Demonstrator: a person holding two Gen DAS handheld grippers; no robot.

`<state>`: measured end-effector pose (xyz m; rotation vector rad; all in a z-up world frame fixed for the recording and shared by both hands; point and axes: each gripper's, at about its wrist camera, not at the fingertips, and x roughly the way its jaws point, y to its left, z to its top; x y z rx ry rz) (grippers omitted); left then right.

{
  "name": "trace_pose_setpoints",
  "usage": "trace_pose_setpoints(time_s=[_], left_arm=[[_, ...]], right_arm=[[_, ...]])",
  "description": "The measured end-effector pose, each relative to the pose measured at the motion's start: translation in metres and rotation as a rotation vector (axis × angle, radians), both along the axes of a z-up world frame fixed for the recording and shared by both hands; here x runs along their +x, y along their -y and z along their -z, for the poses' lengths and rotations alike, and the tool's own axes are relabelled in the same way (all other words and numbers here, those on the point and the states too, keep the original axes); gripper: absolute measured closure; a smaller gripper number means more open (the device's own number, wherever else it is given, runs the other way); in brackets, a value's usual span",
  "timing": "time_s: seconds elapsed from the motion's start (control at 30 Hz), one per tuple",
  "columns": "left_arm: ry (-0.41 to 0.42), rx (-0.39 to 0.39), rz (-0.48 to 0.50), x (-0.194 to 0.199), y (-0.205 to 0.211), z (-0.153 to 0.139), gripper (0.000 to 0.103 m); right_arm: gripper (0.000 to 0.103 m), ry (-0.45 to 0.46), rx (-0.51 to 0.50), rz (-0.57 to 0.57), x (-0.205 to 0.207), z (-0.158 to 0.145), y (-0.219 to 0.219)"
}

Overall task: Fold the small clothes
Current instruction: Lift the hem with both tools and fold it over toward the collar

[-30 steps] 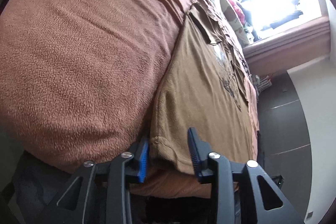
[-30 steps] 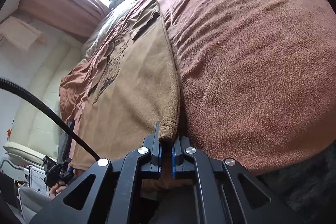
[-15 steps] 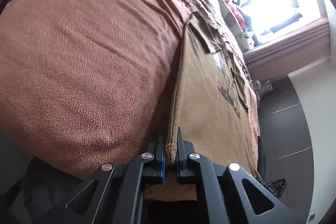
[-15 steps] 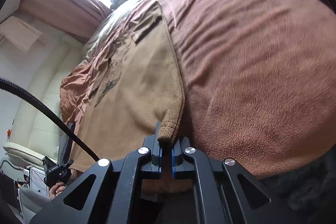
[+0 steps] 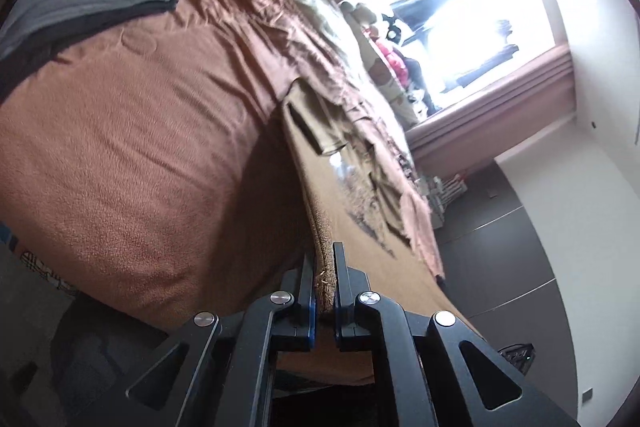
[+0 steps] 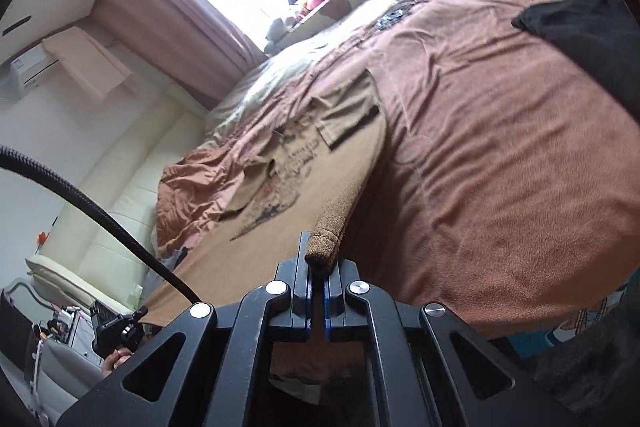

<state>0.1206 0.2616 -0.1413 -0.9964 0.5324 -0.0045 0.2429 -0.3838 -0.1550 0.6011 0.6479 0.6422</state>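
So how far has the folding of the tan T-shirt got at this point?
Done: both grasps are made. The left hand-held gripper is shut on the tan T-shirt at its hem, and the right hand-held gripper pinches another hem corner. In hand: the hem is raised off the brown blanket. Left: no fold is laid yet; the sleeve and print lie flat.

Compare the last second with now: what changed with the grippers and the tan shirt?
The left gripper, open around the tan shirt hem a second ago, has shut on it. Both grippers have lifted the hem off the brown blanket, casting a shadow underneath. The right gripper stayed clamped on its corner; the far end still lies flat.
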Motion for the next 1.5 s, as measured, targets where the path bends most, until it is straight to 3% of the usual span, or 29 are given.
trace_pose_setpoints(time_s=[0.43,0.63,0.97,1.17,1.5], left_arm=[[0.186,0.029,0.009,-0.063,0.017,-0.063,0.098],[0.231,0.018,0.022,-0.105,0.028,-0.066,0.098],[0.272,-0.018,0.067,-0.154,0.039,-0.065,0.098],[0.282,0.003,0.072,-0.139,0.041,-0.083,0.098],[0.246,0.038,0.055,-0.055,0.009,-0.113,0.097]], right_arm=[[0.103,0.123,0.071,0.007,-0.051,-0.035,0.033],[0.103,0.163,0.09,0.01,-0.082,-0.035,0.043],[0.103,0.137,0.138,0.016,-0.115,-0.018,0.054],[0.103,0.141,0.133,0.018,-0.097,-0.028,0.055],[0.103,0.159,0.106,0.012,-0.017,-0.047,0.022]])
